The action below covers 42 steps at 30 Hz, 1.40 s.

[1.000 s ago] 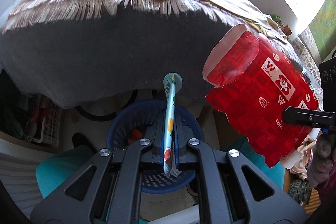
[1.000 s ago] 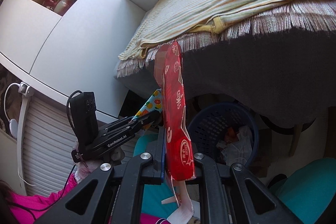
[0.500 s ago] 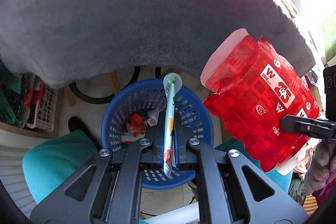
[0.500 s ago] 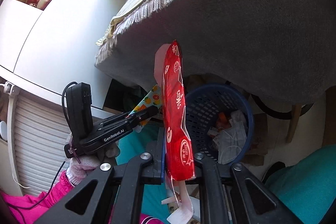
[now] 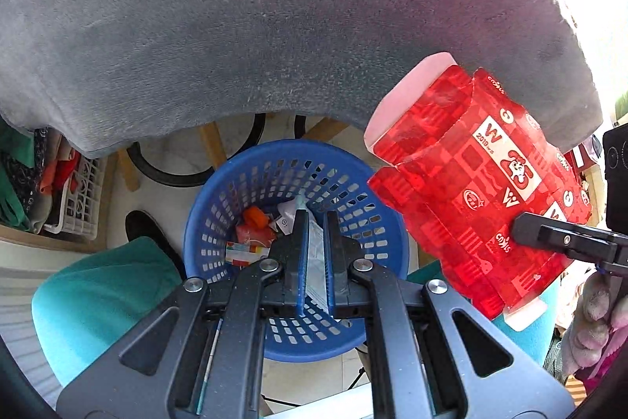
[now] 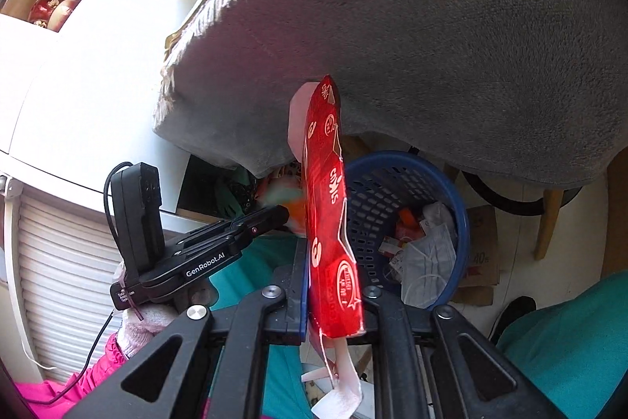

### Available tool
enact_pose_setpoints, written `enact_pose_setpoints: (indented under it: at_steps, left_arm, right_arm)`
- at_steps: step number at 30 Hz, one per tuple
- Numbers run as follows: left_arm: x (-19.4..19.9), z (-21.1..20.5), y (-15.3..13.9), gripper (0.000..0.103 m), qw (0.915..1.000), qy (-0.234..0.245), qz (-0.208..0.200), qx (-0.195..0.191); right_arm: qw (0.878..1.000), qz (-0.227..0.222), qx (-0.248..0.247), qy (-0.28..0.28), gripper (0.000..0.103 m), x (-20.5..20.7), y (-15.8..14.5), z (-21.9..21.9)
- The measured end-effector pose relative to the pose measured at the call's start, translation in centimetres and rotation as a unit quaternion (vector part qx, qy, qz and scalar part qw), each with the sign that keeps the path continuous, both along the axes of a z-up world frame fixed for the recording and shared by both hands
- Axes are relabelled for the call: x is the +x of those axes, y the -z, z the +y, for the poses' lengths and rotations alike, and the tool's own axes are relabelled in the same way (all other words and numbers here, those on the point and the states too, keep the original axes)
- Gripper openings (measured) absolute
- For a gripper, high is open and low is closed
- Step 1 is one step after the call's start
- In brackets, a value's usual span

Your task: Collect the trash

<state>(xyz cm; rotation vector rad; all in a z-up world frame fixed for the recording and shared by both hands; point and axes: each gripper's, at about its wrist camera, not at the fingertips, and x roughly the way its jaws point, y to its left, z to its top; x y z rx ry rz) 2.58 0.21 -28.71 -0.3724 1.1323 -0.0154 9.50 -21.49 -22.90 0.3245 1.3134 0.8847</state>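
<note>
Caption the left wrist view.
Left gripper open above the blue basket; right gripper holds the red carton beside.

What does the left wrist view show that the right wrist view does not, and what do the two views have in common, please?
Only the left wrist view shows the broad printed face of the red carton and the left gripper with its jaws apart over the basket, a pale wrapper between them. It also shows a white crate under the table.

Only the right wrist view shows the carton edge-on, clamped in the right gripper, plus a face mask in the basket and a cardboard box on the floor.

Both show the blue basket holding trash and the grey tablecloth.
</note>
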Motion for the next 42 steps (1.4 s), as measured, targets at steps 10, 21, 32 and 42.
enact_pose_setpoints:
  at_steps: [10, 21, 32, 42]
  left_arm:
    - [0.5, -0.4, 0.4, 0.004, 1.0, 0.002, 0.004, 0.007]
    - [0.4, 0.1, 0.3, 0.028, 0.9998, -0.006, 0.008, 0.014]
    - [-0.1, 0.6, -2.9, 0.051, 0.9993, -0.015, -0.019, 0.03]
    - [-0.9, 0.7, -8.2, 0.067, 0.9961, -0.022, -0.075, 0.04]
  right_arm:
    - [0.999, -0.027, -0.02, -0.005, 0.031, 0.2, 1.3, 1.5]
    - [0.998, -0.039, -0.05, -0.007, 0.053, 0.4, 2.2, 2.5]
    - [0.995, -0.075, -0.069, -0.01, 0.081, 0.6, 0.7, 2.3]
    - [0.986, -0.145, -0.08, -0.02, 0.092, -0.2, -3.6, 2.2]
